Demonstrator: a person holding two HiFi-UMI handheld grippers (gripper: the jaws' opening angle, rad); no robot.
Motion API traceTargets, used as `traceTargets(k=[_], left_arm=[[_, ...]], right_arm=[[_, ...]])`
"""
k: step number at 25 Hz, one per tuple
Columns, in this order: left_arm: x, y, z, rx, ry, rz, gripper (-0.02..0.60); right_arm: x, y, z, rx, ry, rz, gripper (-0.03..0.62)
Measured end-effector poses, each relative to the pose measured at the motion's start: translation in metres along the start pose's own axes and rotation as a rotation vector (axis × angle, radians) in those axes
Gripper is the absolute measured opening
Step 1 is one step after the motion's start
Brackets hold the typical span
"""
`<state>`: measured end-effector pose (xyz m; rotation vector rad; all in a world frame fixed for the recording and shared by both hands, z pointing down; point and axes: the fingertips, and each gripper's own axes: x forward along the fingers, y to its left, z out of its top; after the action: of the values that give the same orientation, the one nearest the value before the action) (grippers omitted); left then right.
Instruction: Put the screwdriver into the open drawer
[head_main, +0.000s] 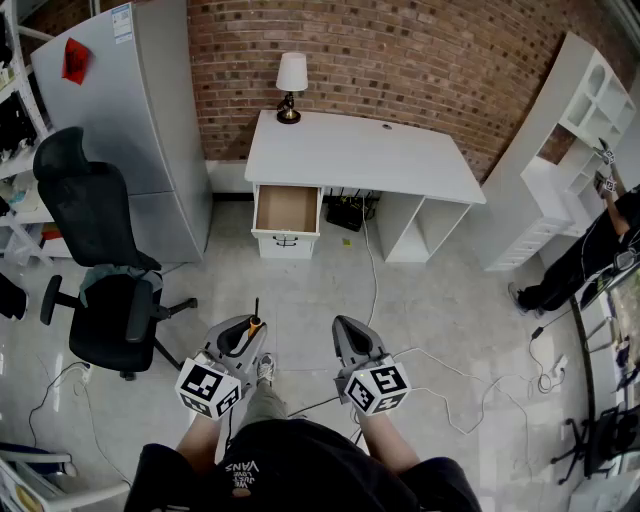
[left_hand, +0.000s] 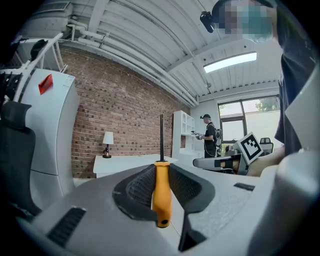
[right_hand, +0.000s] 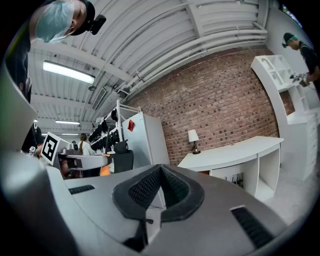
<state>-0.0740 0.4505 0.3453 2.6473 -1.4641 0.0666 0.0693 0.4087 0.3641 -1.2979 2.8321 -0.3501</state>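
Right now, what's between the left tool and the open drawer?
Only bare floor, as the head view shows. The left tool, shut on the screwdriver, faces the drawer; the chair sits off to the left.

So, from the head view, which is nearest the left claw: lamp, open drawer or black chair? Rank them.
1. Black chair, just left of the left claw.
2. Open drawer, ahead, under the desk.
3. Lamp, at the desk's back corner.

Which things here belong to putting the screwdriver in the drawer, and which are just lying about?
Job: orange-handled black-shaft screwdriver, clamped in the left tongs; open brown-lined drawer of the white desk.
Lying about: black office chair; white-shaded table lamp; white shelf unit.
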Motion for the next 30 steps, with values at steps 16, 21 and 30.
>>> traceTargets(k=[16, 21, 30], left_arm=[[0.036, 0.036, -0.017, -0.069, 0.039, 0.007, 0.083], [0.072, 0.068, -0.013, -0.069, 0.053, -0.006, 0.083], [0.142, 0.153, -0.004, -0.061, 0.076, -0.067, 0.081]], right_arm=[[0.044, -0.015, -0.003, 0.037, 0.004, 0.04, -0.003], [0.082, -0.036, 0.002, 0.039, 0.027, 0.026, -0.003], [0.183, -0.068, 0.017, 0.047, 0.037, -0.021, -0.003]])
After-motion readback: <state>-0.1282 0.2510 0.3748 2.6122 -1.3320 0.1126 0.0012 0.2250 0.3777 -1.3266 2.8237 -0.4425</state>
